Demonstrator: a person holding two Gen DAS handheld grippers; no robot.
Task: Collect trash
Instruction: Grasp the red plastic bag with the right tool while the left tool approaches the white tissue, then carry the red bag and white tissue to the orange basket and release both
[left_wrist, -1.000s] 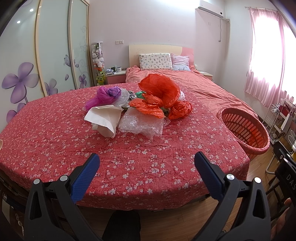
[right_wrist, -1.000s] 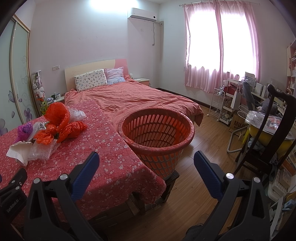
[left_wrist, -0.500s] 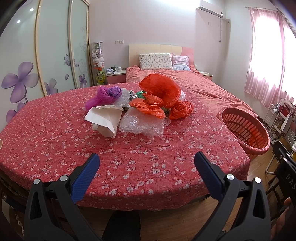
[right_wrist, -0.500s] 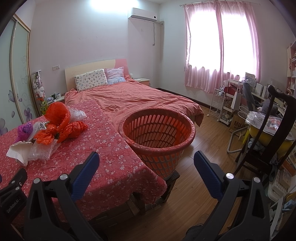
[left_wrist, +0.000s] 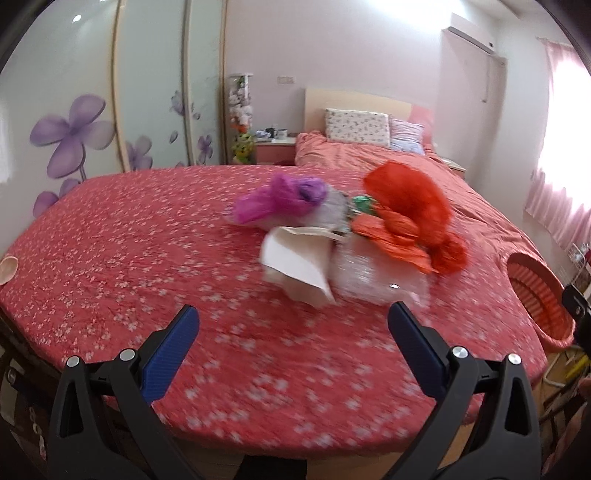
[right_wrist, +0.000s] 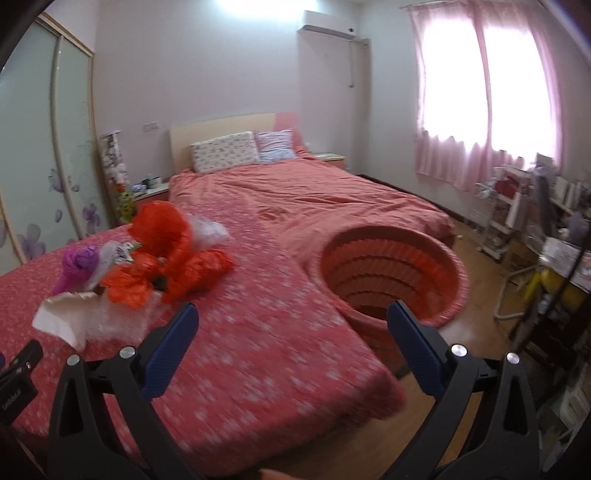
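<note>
Left wrist view: the left tongs (left_wrist: 293, 330) hang wide apart over the near edge of a round bed (left_wrist: 129, 258) covered in a red flowered spread, and they hold nothing. Past the blue fingertips (left_wrist: 173, 345) lies the trash, heaped together on the middle of the spread and apart from the tongs. Nearest is a folded white paper (left_wrist: 295, 258), touching a crumpled clear plastic sheet (left_wrist: 373, 275) on its right. Behind them sit a purple bag (left_wrist: 280, 197) and a big red bag (left_wrist: 410, 201), with an orange bag (left_wrist: 395, 242) tucked under the red one. A red basket (left_wrist: 535, 288) shows at the right edge, beside the bed. The picture is blurred, so finer detail in the heap is hard to make out.

Right wrist view: the right tongs (right_wrist: 291, 328) also gape wide and empty, held above the edge of the spread. The same heap lies to the left: white paper (right_wrist: 59, 319), purple bag (right_wrist: 77, 264), red bag (right_wrist: 162, 230) and orange bag (right_wrist: 127, 286). The basket (right_wrist: 458, 284) stands upright on the right, pressed against the bed's side, its mouth open. A second bed (right_wrist: 314, 192) with pillows stretches behind it, and pink curtains (right_wrist: 480, 92) cover the window.
</note>
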